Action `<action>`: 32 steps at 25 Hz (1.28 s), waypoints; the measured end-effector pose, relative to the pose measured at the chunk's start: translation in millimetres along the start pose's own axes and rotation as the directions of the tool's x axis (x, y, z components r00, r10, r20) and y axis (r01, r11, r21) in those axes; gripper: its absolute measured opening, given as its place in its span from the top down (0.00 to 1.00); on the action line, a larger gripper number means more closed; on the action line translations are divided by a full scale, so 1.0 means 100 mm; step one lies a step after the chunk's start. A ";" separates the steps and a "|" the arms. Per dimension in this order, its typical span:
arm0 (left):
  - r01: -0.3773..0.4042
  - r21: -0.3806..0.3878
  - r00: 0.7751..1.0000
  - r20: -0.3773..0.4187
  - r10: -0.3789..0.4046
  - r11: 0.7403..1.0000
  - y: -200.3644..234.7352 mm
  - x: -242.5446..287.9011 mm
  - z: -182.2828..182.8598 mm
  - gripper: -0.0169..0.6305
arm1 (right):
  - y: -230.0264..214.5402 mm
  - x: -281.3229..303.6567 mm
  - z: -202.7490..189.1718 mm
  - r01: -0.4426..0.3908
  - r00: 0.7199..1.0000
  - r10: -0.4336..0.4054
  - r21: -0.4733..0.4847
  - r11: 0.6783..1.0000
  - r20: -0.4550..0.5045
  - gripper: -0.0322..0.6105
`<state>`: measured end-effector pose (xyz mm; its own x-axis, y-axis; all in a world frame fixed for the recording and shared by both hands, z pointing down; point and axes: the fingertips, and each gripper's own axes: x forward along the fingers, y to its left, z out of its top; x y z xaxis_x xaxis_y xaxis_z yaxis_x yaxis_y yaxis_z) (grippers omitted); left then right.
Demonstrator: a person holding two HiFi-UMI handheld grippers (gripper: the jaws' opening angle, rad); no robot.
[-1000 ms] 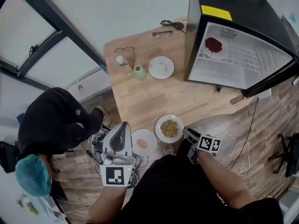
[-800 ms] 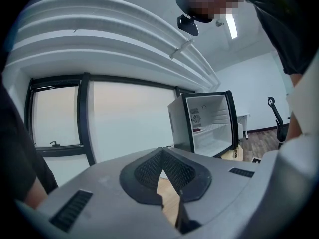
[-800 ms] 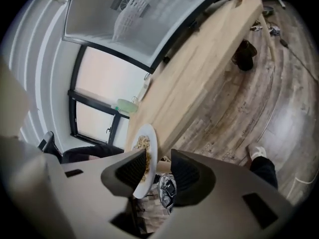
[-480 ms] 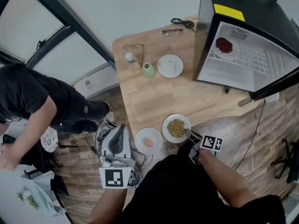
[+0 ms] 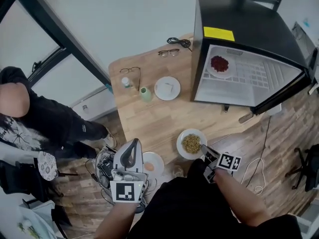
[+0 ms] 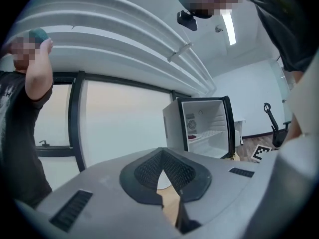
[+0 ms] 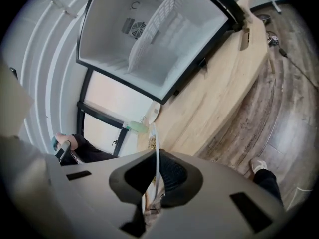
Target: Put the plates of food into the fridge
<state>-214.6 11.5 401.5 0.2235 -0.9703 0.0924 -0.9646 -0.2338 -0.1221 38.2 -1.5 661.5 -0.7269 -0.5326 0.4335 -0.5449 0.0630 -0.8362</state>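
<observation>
A white plate of yellow-brown food (image 5: 191, 143) hangs at the near edge of the wooden table (image 5: 154, 118). My right gripper (image 5: 202, 147) is shut on its near rim, and its jaws have just been closing on it. In the right gripper view the thin white rim (image 7: 157, 153) stands edge-on between the pads. A second plate with a pale pink piece (image 5: 151, 164) lies near my left gripper (image 5: 132, 143), which is shut on nothing and level beside the table. The open black fridge (image 5: 249, 59) holds a plate of red food (image 5: 220, 63) on its shelf.
Farther back on the table are a white plate (image 5: 167, 88), a green cup (image 5: 145, 93), a small bottle (image 5: 128, 82), two pairs of glasses (image 5: 130, 71) and a black cable (image 5: 177, 42). A person in black (image 5: 35, 121) stands at the left. Cables (image 5: 102, 168) lie on the floor.
The right gripper's jaws went from open to shut on the rim, and the yellow-food plate has risen away from the pink-food plate. The person at the left has shifted.
</observation>
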 end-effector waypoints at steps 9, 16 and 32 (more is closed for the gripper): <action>0.112 -0.041 0.992 0.065 -0.109 0.993 -0.48 0.57 0.34 0.97 | 0.13 -0.65 0.93 -0.003 0.977 0.005 -0.008 1.000 0.213 0.90; 0.145 -0.010 0.983 0.111 -0.143 0.989 -0.66 0.98 0.52 0.97 | 0.31 -1.02 1.61 -0.060 0.940 0.066 -0.027 0.998 0.336 0.90; 0.112 0.002 0.977 0.182 -0.110 0.994 -0.78 1.65 1.00 0.97 | 0.19 -1.56 3.02 -0.009 0.842 0.010 -0.005 1.000 0.539 0.90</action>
<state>-88.9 -136.9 327.6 0.3503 -0.9335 -0.0763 -0.9332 -0.3409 -0.1134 267.8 -172.4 476.7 -0.3921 -0.9031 0.1753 -0.5402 0.0718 -0.8385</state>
